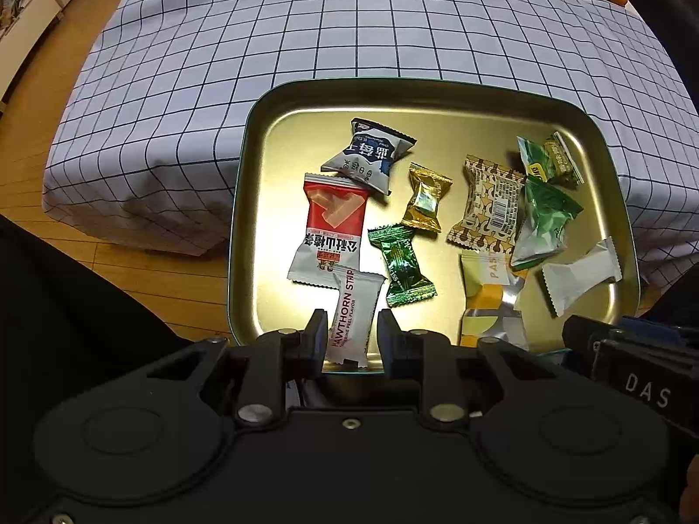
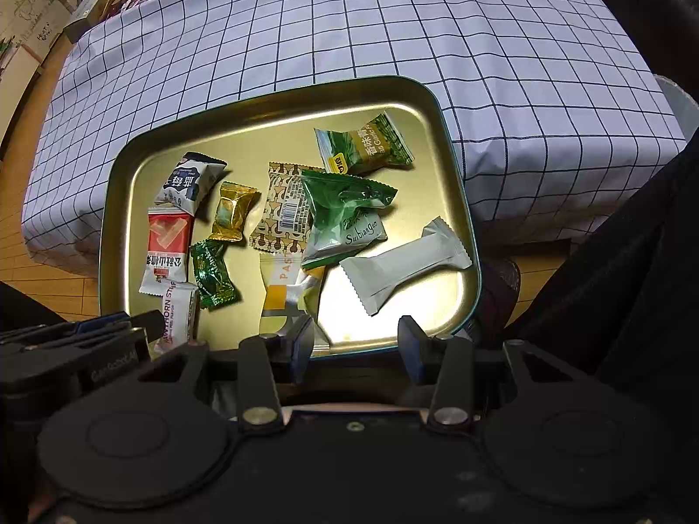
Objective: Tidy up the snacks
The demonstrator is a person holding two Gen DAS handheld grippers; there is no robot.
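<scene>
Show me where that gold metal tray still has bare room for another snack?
The gold metal tray is barest along its far edge, beyond the blue-and-white packet, and at the near right corner below the plain white wrapper. The middle is crowded, especially around the green pouch.

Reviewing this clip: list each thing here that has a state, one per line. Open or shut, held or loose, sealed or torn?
Left claw: part open, Hawthorn strip between its fingers, grip unclear.
Right claw: open, holding nothing.
Gold tin tray: lidless, on the checked cloth.
White packet: sealed, loose in the tray.
Green candy: wrapped, loose.
</scene>
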